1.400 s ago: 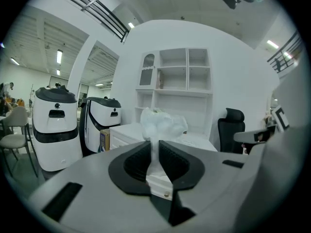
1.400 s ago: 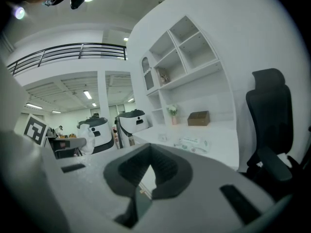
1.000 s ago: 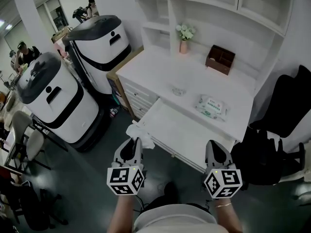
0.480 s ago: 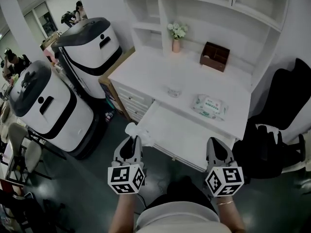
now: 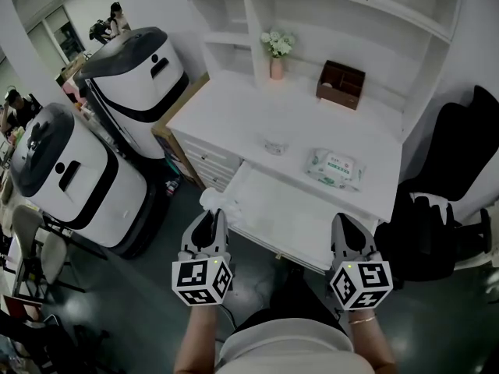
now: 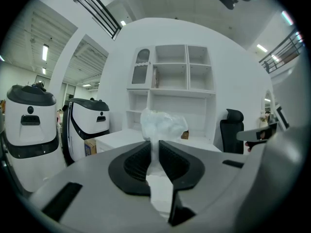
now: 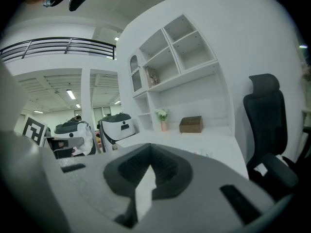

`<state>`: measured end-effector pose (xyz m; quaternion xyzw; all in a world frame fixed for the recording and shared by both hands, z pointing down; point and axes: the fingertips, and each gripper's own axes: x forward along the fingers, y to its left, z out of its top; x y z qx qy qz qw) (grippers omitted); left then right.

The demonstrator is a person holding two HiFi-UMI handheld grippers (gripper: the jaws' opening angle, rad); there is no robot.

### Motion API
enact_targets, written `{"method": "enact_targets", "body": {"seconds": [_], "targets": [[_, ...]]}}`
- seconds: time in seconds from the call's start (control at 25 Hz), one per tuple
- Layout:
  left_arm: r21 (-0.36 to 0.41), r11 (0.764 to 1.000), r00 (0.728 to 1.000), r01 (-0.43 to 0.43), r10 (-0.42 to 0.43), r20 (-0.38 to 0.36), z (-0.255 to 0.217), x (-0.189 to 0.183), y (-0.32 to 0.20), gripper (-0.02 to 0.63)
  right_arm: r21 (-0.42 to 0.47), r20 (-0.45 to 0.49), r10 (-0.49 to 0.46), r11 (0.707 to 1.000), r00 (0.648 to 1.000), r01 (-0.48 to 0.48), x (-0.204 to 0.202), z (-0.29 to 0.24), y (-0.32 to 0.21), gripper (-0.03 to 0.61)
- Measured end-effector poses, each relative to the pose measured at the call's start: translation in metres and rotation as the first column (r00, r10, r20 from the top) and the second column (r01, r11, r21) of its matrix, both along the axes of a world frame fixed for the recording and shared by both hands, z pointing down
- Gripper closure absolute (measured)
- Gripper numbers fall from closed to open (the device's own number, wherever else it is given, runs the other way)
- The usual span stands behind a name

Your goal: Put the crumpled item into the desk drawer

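In the head view, the left gripper [image 5: 214, 213] holds the crumpled white item [image 5: 221, 202] at the open desk drawer's [image 5: 288, 218] front left corner, with the right gripper [image 5: 344, 223] near its front right. The left gripper view shows the jaws pinched on that item. The right gripper view shows its jaws together, with nothing between them.

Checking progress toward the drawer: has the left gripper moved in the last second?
Yes, slightly. The left gripper, shut on the crumpled item, has edged forward toward the front left corner of the open drawer.
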<state>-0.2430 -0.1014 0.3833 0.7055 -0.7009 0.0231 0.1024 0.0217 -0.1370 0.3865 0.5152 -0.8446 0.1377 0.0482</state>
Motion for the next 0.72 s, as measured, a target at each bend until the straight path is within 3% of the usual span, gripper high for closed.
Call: {"method": "enact_targets", "body": {"seconds": [0.72], "targets": [[-0.053, 0.998, 0.999, -0.043, 0.044, 0.021, 0.016, 0.013, -0.06, 0.568, -0.019, 0.009, 0.025, 1.0, 1.0, -0.025, 0.008, 0.008, -0.048, 0.577]]}}
